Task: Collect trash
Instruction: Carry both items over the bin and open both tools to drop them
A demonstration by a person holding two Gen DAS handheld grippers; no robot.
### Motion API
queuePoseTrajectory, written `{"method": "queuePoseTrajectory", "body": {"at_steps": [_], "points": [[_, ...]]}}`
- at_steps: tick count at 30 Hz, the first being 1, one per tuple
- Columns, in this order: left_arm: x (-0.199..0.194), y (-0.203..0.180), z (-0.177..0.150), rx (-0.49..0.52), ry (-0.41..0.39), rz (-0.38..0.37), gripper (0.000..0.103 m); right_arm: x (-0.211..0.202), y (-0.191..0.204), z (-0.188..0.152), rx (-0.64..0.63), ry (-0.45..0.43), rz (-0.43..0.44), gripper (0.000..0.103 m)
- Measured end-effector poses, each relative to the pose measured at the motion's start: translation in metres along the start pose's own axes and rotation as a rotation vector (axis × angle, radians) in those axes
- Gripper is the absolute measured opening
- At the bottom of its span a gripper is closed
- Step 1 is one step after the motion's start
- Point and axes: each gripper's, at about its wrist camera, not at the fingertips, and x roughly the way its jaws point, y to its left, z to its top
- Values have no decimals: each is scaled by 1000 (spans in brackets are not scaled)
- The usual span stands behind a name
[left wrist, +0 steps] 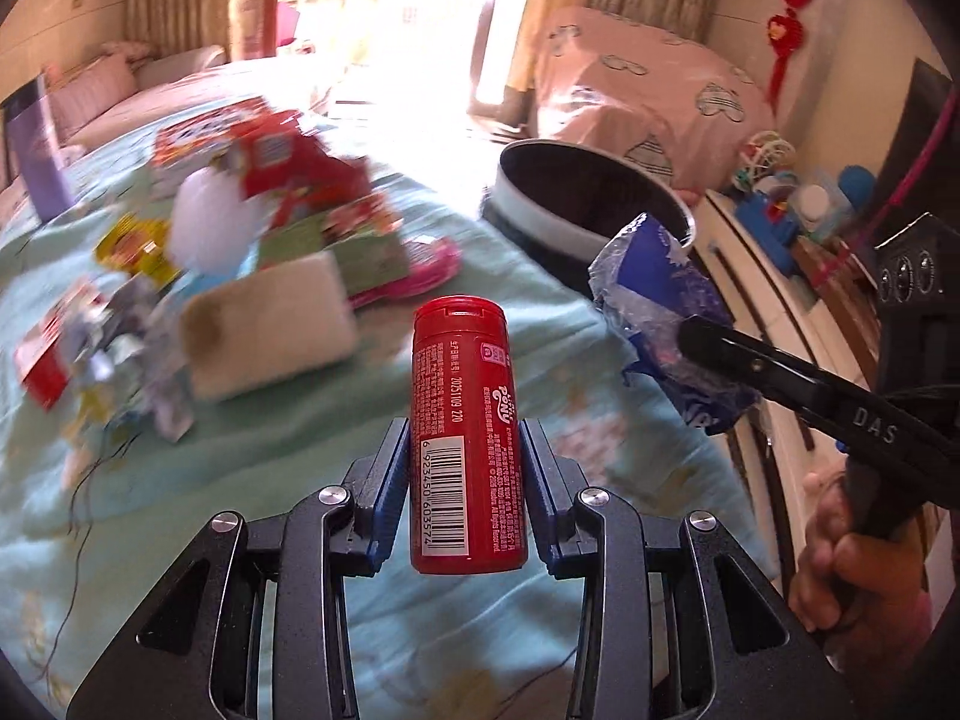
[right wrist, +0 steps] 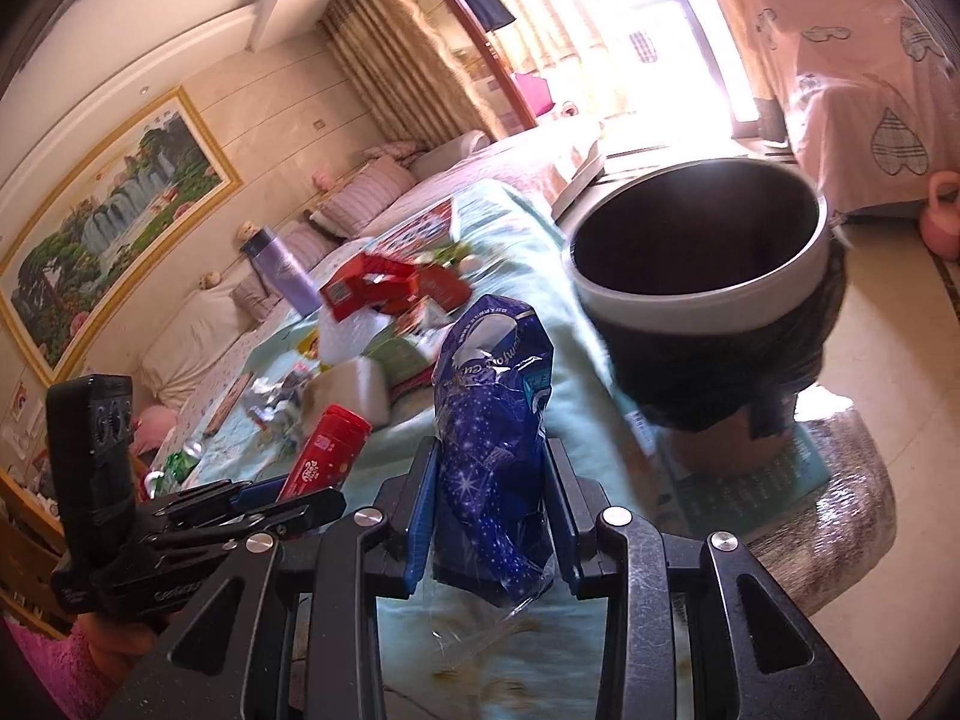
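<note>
Nearest me, left tool [left wrist: 465, 468] clamps red tube [left wrist: 465, 438] mid-body: stiff, slick plastic. Right tool [right wrist: 489, 510] pinches blue wrapper [right wrist: 492, 432], soft, crinkly, light. Farther right, bin [right wrist: 708, 306]; more trash [left wrist: 264, 204] on the bed [left wrist: 180, 480], far left.

The red canister [left wrist: 468, 438] reads "PONY" and "20251109 220"; the right gripper [left wrist: 690, 333] reads "DAS".

The red can [left wrist: 468, 438] stands upright, its barcode facing the camera, clamped at its lower half. The blue wrapper [right wrist: 495, 444], crumpled and printed with stars, is also pinched upright. The bin [right wrist: 702, 264], dark inside with a pale rim, stands open at two o'clock from the wrapper. A pile of packets [left wrist: 270, 204] lies on the green cloth at ten o'clock from the can.
</note>
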Motion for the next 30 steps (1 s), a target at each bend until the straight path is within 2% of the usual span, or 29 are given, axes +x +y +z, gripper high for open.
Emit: {"method": "queuePoseTrajectory", "body": {"at_steps": [7, 17, 30], "points": [[17, -18, 37, 37, -22, -38, 34, -6, -25, 26, 37, -26, -44, 34], [54, -38, 94, 45, -14, -92, 34, 2, -60, 73, 72, -48, -92, 34], [102, -60, 139, 71, 24, -93, 34, 30, -88, 111, 72, -24, -158, 34]]}}
